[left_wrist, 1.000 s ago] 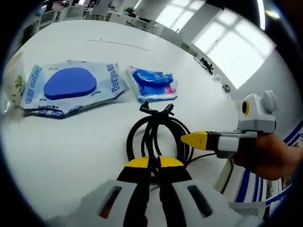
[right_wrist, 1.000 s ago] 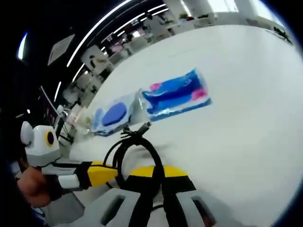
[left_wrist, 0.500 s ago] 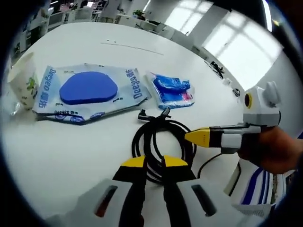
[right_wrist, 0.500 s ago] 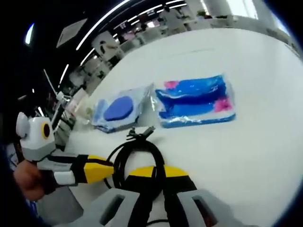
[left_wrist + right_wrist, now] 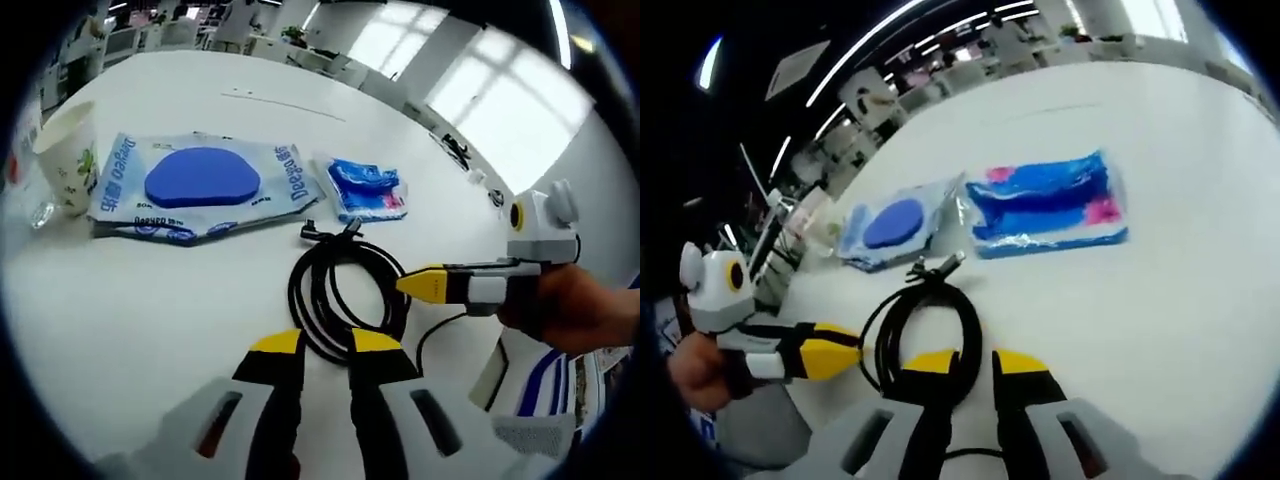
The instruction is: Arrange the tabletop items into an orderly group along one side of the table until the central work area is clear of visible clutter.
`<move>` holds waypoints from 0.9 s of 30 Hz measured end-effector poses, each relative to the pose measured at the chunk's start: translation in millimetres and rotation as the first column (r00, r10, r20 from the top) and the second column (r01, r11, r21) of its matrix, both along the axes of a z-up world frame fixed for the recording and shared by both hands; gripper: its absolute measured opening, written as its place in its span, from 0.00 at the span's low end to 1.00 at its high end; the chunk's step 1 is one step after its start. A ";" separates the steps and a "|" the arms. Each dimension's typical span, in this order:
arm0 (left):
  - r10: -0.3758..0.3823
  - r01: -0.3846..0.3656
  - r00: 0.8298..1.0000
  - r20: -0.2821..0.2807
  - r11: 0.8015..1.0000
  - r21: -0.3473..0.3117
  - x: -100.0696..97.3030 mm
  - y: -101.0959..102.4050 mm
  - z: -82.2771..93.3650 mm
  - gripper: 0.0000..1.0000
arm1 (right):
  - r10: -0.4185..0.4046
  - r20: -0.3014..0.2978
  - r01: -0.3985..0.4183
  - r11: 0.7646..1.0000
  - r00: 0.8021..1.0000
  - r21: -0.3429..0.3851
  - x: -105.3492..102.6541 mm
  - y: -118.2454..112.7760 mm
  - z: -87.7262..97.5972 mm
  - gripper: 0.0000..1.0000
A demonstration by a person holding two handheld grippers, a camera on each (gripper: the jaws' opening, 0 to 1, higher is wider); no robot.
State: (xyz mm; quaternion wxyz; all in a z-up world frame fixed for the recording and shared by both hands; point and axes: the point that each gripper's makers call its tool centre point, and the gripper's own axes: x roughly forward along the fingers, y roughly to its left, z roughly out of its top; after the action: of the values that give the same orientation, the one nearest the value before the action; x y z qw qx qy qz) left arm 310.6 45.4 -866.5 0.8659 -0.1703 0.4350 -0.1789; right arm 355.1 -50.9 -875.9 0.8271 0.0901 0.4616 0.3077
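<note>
Left tongs parted a little over the near rim of the coiled black cable, gripping nothing. Right tongs likewise slightly apart at that coil's edge, loop between them. Looks light, springy, rubbery; best pinched across bundled strands, not the plug ends. Beyond the cable: glossy crinkly blue-pad packet, smaller blue wrapper, paper cup on white tabletop.

Coiled cable on table, before two packets.

Big bright windows, white desks w/ clutter behind, ceiling strip lights.
</note>
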 end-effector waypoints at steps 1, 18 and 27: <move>0.000 0.000 1.000 0.007 1.000 0.000 -0.4 1.3 1.4 0.13 | 0.000 0.003 0.000 1.000 1.000 0.000 -1.1 -0.5 0.1 0.12; 0.023 -0.023 0.996 0.091 1.000 -0.001 -24.4 32.3 25.6 0.13 | 0.047 0.091 -0.044 0.998 0.995 -0.037 -18.4 -13.7 9.0 0.16; 0.034 -0.038 0.993 0.111 0.999 0.034 -42.5 56.5 33.6 0.14 | -0.014 0.116 0.013 1.000 0.993 0.008 -22.5 -28.0 15.0 0.20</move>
State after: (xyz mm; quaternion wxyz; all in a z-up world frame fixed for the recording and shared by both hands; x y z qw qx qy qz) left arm 268.1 101.9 -832.9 0.8945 -0.1522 0.3867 -0.1646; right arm 332.6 -78.9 -860.9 0.8543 0.0781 0.4110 0.3084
